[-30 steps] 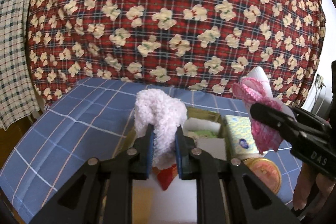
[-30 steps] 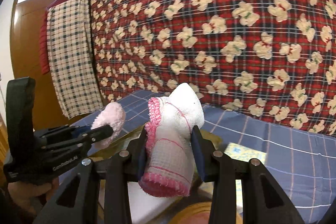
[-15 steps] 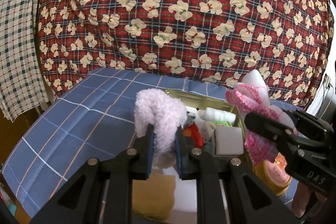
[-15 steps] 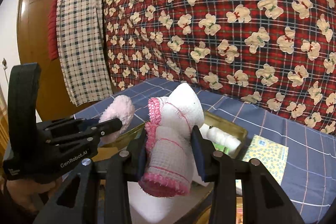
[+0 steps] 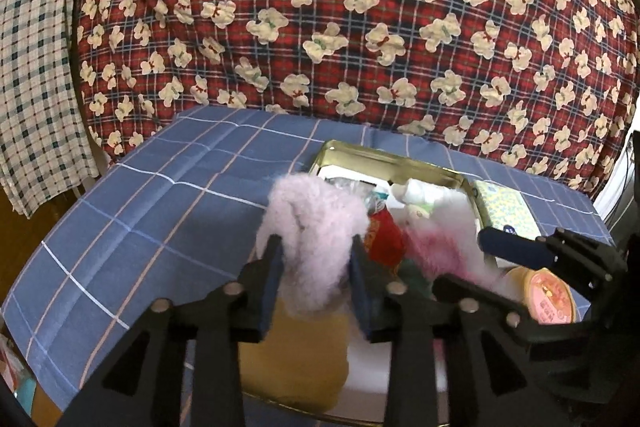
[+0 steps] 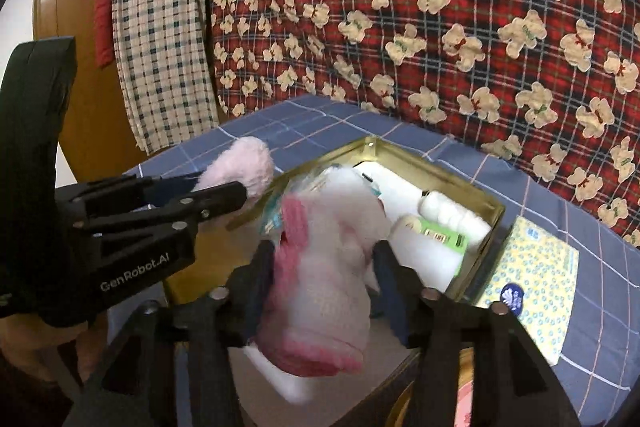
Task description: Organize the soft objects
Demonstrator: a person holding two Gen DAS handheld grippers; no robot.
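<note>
My left gripper [image 5: 316,267] is shut on a fluffy pale pink sock [image 5: 316,227] and holds it over the near end of an open gold tin [image 5: 384,157]. My right gripper [image 6: 324,275] is shut on a white sock with pink trim [image 6: 324,287], also above the tin [image 6: 436,179]. That sock shows blurred in the left wrist view [image 5: 440,247], just right of the fluffy one. The fluffy sock shows in the right wrist view [image 6: 244,167] at the left gripper's tip. The tin holds white rolls [image 6: 444,211], a green-labelled packet [image 6: 444,239] and a red pouch [image 5: 384,239].
The tin stands on a blue checked cloth [image 5: 160,211]. A yellow patterned tissue pack [image 6: 536,279] lies right of the tin, and a round pink-lidded tin [image 5: 548,299] sits near it. A red bear-print quilt [image 5: 320,7] rises behind. A checked towel [image 6: 160,27] hangs left.
Both grippers have tilted down and moved lower toward the tin, each still holding its sock. More of the tin's inside is in view now.
</note>
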